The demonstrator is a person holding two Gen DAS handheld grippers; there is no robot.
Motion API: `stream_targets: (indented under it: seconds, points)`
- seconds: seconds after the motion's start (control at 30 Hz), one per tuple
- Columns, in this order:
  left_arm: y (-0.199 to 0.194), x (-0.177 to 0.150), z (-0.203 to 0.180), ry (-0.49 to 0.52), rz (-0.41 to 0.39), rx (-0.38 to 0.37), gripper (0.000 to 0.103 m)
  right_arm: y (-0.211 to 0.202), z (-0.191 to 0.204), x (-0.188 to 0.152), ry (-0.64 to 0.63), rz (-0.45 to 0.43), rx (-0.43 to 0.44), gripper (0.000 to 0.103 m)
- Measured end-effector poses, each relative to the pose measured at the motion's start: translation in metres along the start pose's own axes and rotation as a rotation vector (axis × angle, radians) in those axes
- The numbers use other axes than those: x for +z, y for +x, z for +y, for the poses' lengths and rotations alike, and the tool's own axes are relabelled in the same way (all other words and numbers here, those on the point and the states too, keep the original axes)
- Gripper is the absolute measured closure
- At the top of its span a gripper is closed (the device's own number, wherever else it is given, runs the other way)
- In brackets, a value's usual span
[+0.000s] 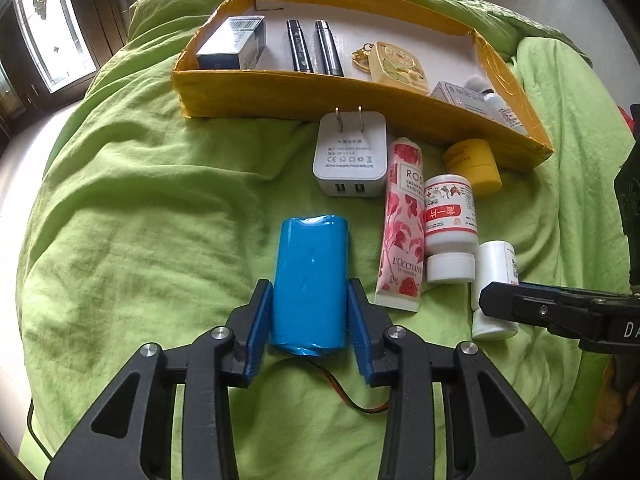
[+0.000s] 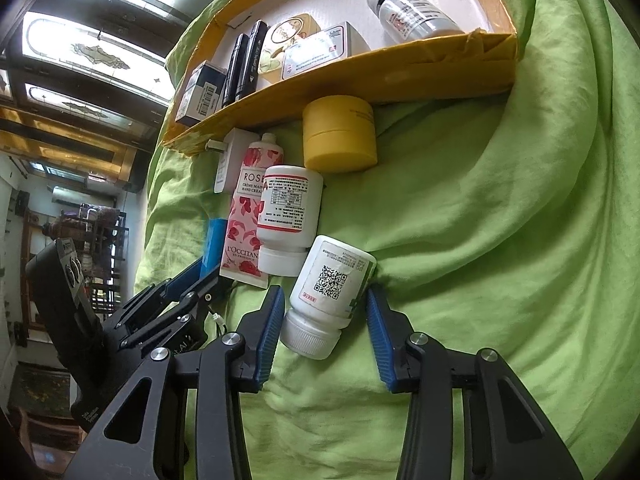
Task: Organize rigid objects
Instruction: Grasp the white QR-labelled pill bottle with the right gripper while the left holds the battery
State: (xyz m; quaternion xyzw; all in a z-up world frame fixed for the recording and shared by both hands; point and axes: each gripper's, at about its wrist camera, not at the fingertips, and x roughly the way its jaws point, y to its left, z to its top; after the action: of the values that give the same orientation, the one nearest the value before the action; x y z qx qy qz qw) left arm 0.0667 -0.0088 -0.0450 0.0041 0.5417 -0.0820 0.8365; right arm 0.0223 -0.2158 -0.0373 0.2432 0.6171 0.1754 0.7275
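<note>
Objects lie scattered on a green sheet (image 1: 140, 220) before a yellow box (image 1: 280, 92) already holding cartons, two pens and a bottle. Beside the box sit a charger (image 1: 350, 160), a yellow jar (image 1: 476, 166), a rose tube (image 1: 404, 224) and a red-labelled bottle (image 1: 450, 228). The left tool (image 1: 309, 312) has its pads against a blue battery pack (image 1: 308, 276). The right tool (image 2: 326, 316) straddles a white bottle (image 2: 326, 292), left pad touching, right pad just clear.
</note>
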Motion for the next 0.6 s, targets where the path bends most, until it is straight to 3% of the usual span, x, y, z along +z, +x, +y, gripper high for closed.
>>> stream_targets:
  seconds: [0.43, 0.6]
  points:
    - [0.006, 0.007, 0.001, -0.01, -0.026, -0.002, 0.068, 0.001, -0.012, 0.0, 0.052, 0.001, 0.034, 0.068]
    - [0.002, 0.004, -0.001, -0.01, -0.045, -0.008, 0.069, -0.003, -0.005, -0.001, -0.005, -0.01, 0.001, 0.07]
